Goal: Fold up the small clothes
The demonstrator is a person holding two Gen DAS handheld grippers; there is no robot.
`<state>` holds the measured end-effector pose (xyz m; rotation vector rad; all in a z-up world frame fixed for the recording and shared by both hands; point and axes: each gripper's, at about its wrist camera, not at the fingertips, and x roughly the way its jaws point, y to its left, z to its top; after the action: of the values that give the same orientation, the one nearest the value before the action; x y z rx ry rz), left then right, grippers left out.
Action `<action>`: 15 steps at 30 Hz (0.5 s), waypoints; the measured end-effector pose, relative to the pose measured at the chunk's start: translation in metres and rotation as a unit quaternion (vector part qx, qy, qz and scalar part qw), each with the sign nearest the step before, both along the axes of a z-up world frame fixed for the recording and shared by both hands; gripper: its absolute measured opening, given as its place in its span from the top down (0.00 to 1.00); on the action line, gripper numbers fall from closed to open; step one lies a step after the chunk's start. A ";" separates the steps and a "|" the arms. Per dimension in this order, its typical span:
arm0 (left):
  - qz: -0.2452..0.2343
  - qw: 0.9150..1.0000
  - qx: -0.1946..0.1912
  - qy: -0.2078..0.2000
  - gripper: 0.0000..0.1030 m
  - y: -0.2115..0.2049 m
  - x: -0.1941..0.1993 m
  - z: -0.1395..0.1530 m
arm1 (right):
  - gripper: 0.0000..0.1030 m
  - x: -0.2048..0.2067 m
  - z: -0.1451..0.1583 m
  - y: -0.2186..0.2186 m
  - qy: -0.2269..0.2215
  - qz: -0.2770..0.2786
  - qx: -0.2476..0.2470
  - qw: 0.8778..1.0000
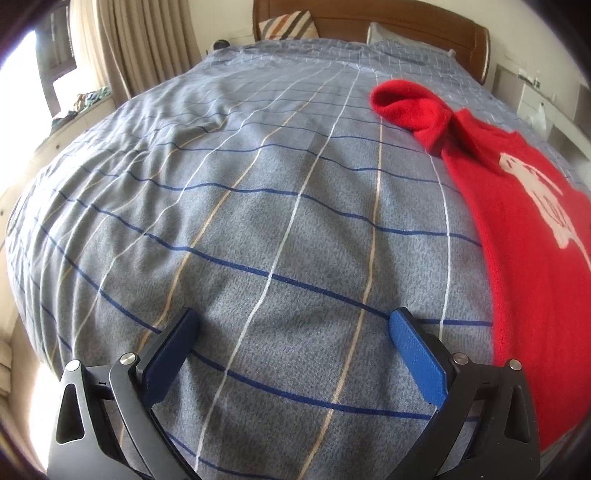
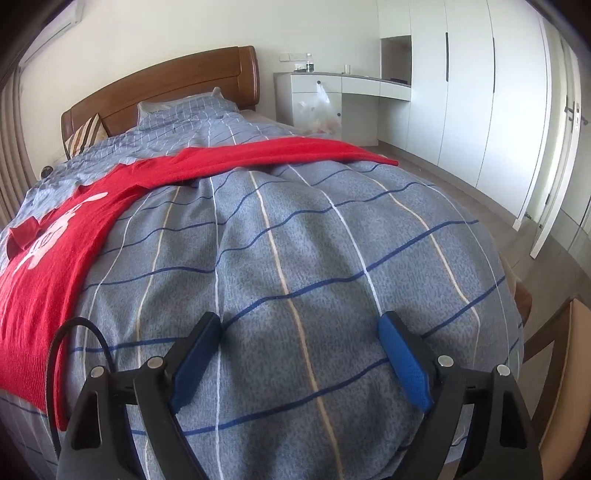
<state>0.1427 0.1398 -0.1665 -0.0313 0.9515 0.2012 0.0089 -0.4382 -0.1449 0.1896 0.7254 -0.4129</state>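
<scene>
Close to the left camera, the left hand-held gripper [image 1: 293,325] hangs low over the bed [image 1: 229,206]. Its two blue pads [image 1: 417,354] are wide apart, and nothing is between them. It points up the bed toward the pillows.

Close to the right camera, the right hand-held gripper [image 2: 300,328] is the same. Its two blue pads [image 2: 404,363] stand wide apart with only the blanket under them. A thin black cable [image 2: 64,354] loops up beside its left side.

The bed has a gray-blue blanket with dark blue, white and tan lines.

One red sweater [image 1: 532,258] lies spread out flat on the blanket. It is just right of the left gripper and just left of the right gripper [image 2: 48,266], so it lies between the two. Neither gripper touches it. It has a white picture [image 1: 543,195] on the front. There may be letters in it, but they are too blurry to read. One sleeve [image 1: 406,103] is bunched up near the far end. The other sleeve [image 2: 280,153] lies stretched out across the bed.

Farther back are one striped pillow [image 1: 288,24], one pale pillow [image 1: 397,35] and the brown wooden headboard [image 2: 166,85].

Beyond the bed, a clear plastic bag [image 2: 319,112] hangs on a white worktop [image 2: 362,83]. Tall white closet doors [image 2: 469,92] stand past it. Beige curtains [image 1: 122,48] hang on the other side.
</scene>
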 end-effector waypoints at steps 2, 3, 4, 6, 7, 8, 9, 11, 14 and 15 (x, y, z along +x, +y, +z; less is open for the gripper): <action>-0.018 1.000 0.010 0.012 0.02 -0.004 0.003 0.018 | 0.14 0.000 0.000 0.000 0.001 -0.001 -0.001 1.000; -0.036 0.999 0.013 -0.009 0.02 -0.007 0.002 0.033 | 0.14 0.001 0.000 0.001 0.003 -0.001 -0.003 1.000; -0.059 0.997 0.018 -0.035 0.02 -0.013 0.001 0.050 | 0.14 0.002 0.000 0.001 0.004 -0.001 -0.002 1.000; -0.123 0.989 0.037 -0.075 0.02 -0.032 0.007 0.082 | 0.12 0.002 0.000 0.001 0.004 -0.001 0.000 1.000; -0.160 0.982 0.053 -0.084 0.02 -0.046 0.013 0.094 | 0.12 0.003 0.000 0.001 0.004 -0.001 0.001 1.000; -0.199 0.973 0.072 -0.092 0.02 -0.062 0.020 0.104 | 0.11 0.003 0.000 0.002 0.003 -0.003 0.000 1.000; -0.239 0.962 0.097 -0.094 0.02 -0.079 0.030 0.110 | 0.11 0.003 -0.001 0.002 0.003 -0.004 -0.001 1.000; -0.316 0.931 0.156 -0.092 0.02 -0.116 0.048 0.110 | 0.10 0.005 -0.001 0.003 0.003 -0.008 -0.003 1.000; -0.385 0.892 0.229 -0.057 0.17 -0.159 0.080 0.087 | 0.10 0.005 0.000 0.003 0.003 -0.012 0.001 1.000; -0.397 0.885 0.241 -0.036 0.22 -0.168 0.092 0.077 | 0.10 0.005 0.000 0.002 0.004 -0.012 0.003 1.000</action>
<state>0.2350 -0.0277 -0.0896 0.7990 0.7504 -0.3292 0.0135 -0.4358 -0.1451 0.2017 0.7332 -0.4351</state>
